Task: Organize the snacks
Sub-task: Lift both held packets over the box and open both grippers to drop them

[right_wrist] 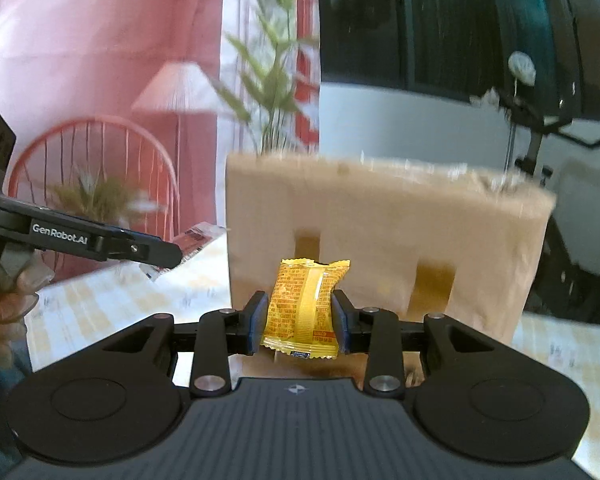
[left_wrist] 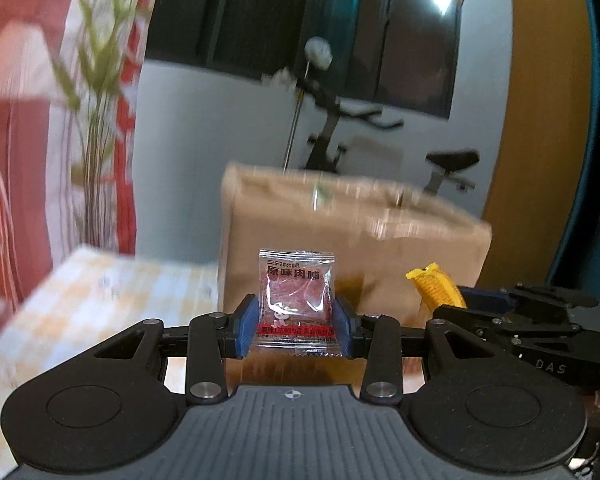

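Note:
My left gripper [left_wrist: 296, 326] is shut on a clear packet of red meat jerky [left_wrist: 296, 300] and holds it upright in front of a tan wooden box [left_wrist: 352, 232]. My right gripper [right_wrist: 300, 320] is shut on a yellow snack packet [right_wrist: 306, 308], also in front of the box [right_wrist: 380, 232], which has two cut-out slots in its near wall. In the left wrist view the right gripper [left_wrist: 452, 298] shows at the right with the yellow packet [left_wrist: 434, 286]. In the right wrist view the left gripper [right_wrist: 172, 254] shows at the left with the jerky packet [right_wrist: 198, 240].
The box stands on a table with a yellow-and-white checked cloth [left_wrist: 92, 292]. Behind it are a green plant [right_wrist: 272, 80], an exercise bike [left_wrist: 340, 128], a pink lamp and a red chair [right_wrist: 96, 160].

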Demonstrator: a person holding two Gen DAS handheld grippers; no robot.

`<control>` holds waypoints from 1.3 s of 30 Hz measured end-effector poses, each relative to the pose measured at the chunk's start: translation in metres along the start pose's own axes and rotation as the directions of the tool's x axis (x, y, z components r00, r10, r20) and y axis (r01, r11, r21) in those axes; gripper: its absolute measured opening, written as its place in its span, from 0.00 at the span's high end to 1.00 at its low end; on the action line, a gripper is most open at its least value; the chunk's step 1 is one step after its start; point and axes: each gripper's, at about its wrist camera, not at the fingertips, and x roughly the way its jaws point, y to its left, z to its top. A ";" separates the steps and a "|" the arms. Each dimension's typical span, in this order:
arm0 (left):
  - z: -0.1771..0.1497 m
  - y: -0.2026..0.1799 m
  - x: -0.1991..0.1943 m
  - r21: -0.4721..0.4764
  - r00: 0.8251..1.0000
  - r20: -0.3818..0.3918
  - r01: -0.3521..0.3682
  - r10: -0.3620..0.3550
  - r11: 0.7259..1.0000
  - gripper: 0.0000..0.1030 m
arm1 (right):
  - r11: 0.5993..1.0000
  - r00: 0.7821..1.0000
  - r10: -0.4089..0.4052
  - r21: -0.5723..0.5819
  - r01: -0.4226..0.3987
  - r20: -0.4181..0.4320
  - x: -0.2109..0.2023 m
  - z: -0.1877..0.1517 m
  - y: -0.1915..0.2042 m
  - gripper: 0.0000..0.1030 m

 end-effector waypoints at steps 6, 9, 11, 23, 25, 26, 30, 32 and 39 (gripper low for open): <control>0.053 -0.003 0.015 0.014 0.998 0.051 0.028 -0.029 0.999 0.59 | 0.999 0.996 -0.010 0.042 0.006 0.087 0.004 0.046 -0.016 0.65; 0.077 -0.008 0.035 0.043 0.998 0.062 0.027 -0.030 0.999 0.59 | 0.998 0.994 -0.027 0.054 0.021 0.104 0.011 0.072 -0.030 0.65; 0.089 -0.011 0.050 0.074 0.998 0.054 0.022 -0.026 0.997 0.59 | 0.998 0.995 -0.042 0.059 0.037 0.090 0.021 0.086 -0.040 0.65; 0.095 -0.010 0.129 0.092 0.994 -0.091 -0.051 0.059 0.994 0.45 | 0.981 0.974 -0.175 0.059 0.185 -0.141 0.080 0.095 -0.083 0.64; 0.092 -0.009 0.128 0.098 0.993 -0.104 -0.045 0.056 0.994 0.32 | 0.978 0.970 -0.183 0.070 0.196 -0.161 0.083 0.092 -0.085 0.62; 0.090 -0.008 0.127 0.108 0.993 -0.105 -0.048 0.059 0.993 0.25 | 0.977 0.968 -0.188 0.070 0.202 -0.167 0.083 0.091 -0.084 0.61; 0.090 -0.007 0.117 0.132 0.992 -0.098 -0.064 0.078 0.989 0.15 | 0.970 0.960 -0.222 0.062 0.236 -0.171 0.077 0.091 -0.083 0.43; 0.092 -0.008 0.111 0.134 0.993 -0.086 -0.071 0.083 0.988 0.11 | 0.966 0.959 -0.228 0.081 0.244 -0.170 0.074 0.093 -0.083 0.36; 0.096 -0.014 0.078 0.123 0.992 -0.052 -0.108 0.115 0.986 0.06 | 0.960 0.960 -0.234 0.117 0.253 -0.155 0.053 0.099 -0.073 0.10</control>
